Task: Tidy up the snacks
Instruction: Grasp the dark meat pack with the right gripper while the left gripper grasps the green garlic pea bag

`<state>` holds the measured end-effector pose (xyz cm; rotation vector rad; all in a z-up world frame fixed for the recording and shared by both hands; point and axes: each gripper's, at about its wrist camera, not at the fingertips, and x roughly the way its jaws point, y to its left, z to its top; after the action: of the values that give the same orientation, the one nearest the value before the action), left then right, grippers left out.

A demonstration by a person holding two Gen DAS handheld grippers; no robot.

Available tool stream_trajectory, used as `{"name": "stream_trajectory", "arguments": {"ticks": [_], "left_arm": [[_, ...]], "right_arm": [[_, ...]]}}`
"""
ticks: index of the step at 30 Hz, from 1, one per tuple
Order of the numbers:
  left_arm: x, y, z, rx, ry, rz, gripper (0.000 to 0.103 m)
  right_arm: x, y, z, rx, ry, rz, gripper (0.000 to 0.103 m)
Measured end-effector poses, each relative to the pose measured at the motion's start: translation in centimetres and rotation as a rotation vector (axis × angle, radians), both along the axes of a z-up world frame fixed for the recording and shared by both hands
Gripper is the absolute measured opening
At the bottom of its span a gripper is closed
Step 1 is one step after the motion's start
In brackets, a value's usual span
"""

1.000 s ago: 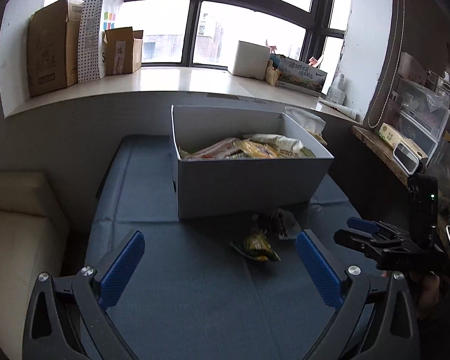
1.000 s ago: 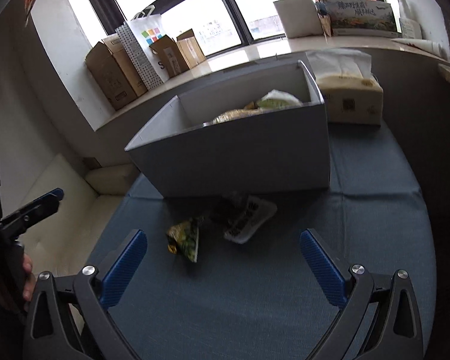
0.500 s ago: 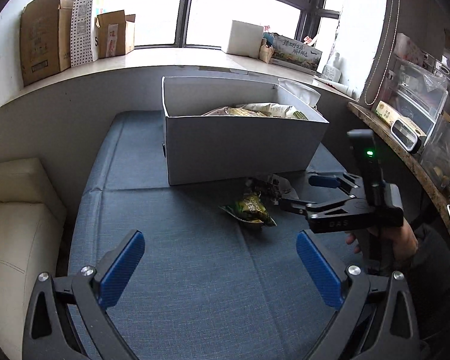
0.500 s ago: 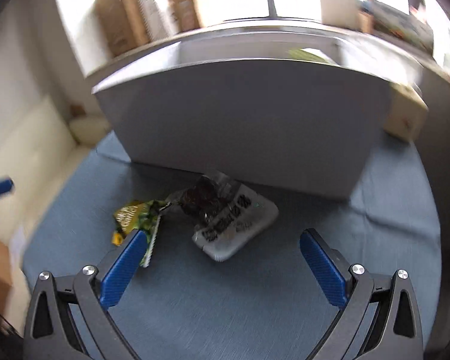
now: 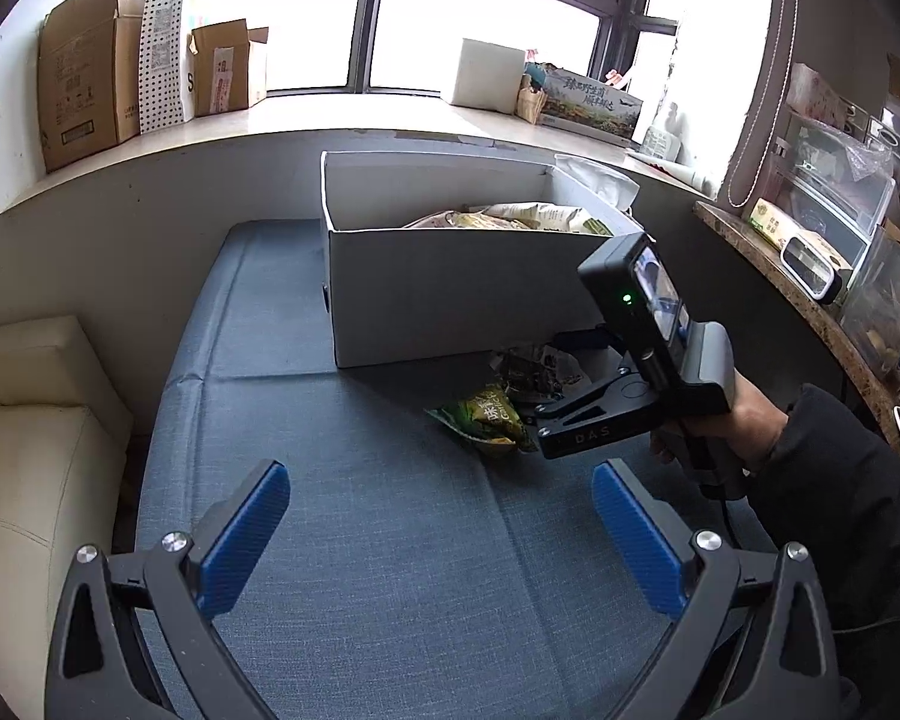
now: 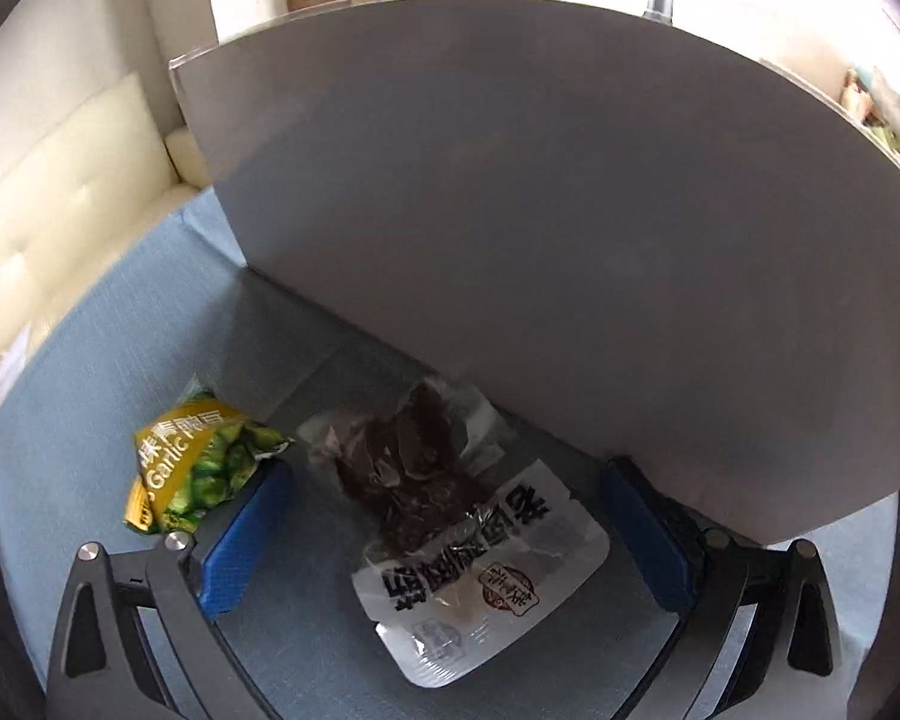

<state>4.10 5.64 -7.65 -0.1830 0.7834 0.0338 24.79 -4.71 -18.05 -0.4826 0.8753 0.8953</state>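
Note:
A white open box (image 5: 450, 294) holds several snack packets and stands on the blue cloth-covered table (image 5: 360, 540). In front of it lie a green garlic-pea packet (image 5: 486, 417) and a clear-and-white packet of dark snack (image 5: 537, 369). My right gripper (image 6: 444, 516) is open and low over the table, its fingers on either side of the clear-and-white packet (image 6: 450, 540); the green packet (image 6: 192, 468) lies just outside its left finger, and the box wall (image 6: 540, 228) is close ahead. My left gripper (image 5: 438, 534) is open and empty, held back above the near table.
A cream sofa (image 5: 24, 450) stands left of the table. The windowsill behind carries cardboard boxes (image 5: 84, 72), a white box and a tissue pack. A shelf with containers (image 5: 828, 228) runs along the right.
My right gripper has moved forward and down to the box's front wall, bringing its open fingers around the clear-and-white packet. My left gripper has stayed back, shifting only slightly.

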Motion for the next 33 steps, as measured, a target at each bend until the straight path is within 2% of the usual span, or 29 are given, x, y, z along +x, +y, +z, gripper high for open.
{"name": "stream_trajectory", "arguments": {"ticks": [5, 6, 7, 8, 10, 14, 16, 18, 21, 23, 25, 26, 31, 33], "left_arm": [[0.1, -0.2, -0.3, -0.001, 0.012, 0.002, 0.103], [0.1, -0.3, -0.4, 0.005, 0.014, 0.001, 0.103], [0.2, -0.3, -0.5, 0.009, 0.017, -0.001, 0.103], [0.1, -0.3, -0.5, 0.010, 0.019, -0.001, 0.103], [0.2, -0.2, -0.7, 0.001, 0.023, 0.000, 0.103], [0.2, 0.1, -1.0, -0.005, 0.033, 0.013, 0.103], [0.3, 0.3, -1.2, -0.012, 0.038, 0.016, 0.103], [0.4, 0.4, -1.4, -0.016, 0.041, 0.017, 0.103], [0.8, 0.4, -1.8, -0.013, 0.054, 0.024, 0.103], [0.7, 0.4, -1.8, -0.026, 0.053, 0.018, 0.103], [0.8, 0.3, -1.8, -0.020, 0.053, 0.013, 0.103], [0.8, 0.2, -1.9, -0.014, 0.054, 0.013, 0.103], [0.8, 0.1, -2.0, -0.014, 0.060, 0.010, 0.103], [0.7, 0.1, -2.0, -0.013, 0.057, 0.009, 0.103]], "right_arm": [[-0.4, -0.2, -0.2, 0.007, -0.009, -0.020, 0.100], [-0.7, -0.4, -0.2, 0.014, -0.015, -0.021, 0.091], [-2.0, -0.6, -0.1, 0.021, -0.023, -0.020, 0.077], [-2.5, -0.9, 0.1, 0.028, -0.028, -0.025, 0.072], [-3.4, -1.3, 0.0, 0.022, -0.052, -0.039, 0.072], [-3.9, -2.4, 0.0, 0.045, -0.037, -0.078, 0.069], [-4.4, -3.5, 0.9, 0.108, -0.019, -0.100, 0.053], [-4.4, -4.3, 0.9, 0.126, 0.024, -0.121, 0.053], [-4.5, -4.6, 0.7, 0.120, 0.020, -0.097, 0.057], [-4.3, -4.3, 0.4, 0.115, 0.041, -0.089, 0.068], [-3.5, -4.0, -0.2, 0.104, 0.063, -0.080, 0.074], [-3.1, -3.9, -0.4, 0.107, 0.060, -0.077, 0.074], [-2.7, -2.6, -0.6, 0.090, 0.035, -0.067, 0.091], [-3.4, -1.7, -1.0, 0.044, -0.016, -0.042, 0.093]]}}
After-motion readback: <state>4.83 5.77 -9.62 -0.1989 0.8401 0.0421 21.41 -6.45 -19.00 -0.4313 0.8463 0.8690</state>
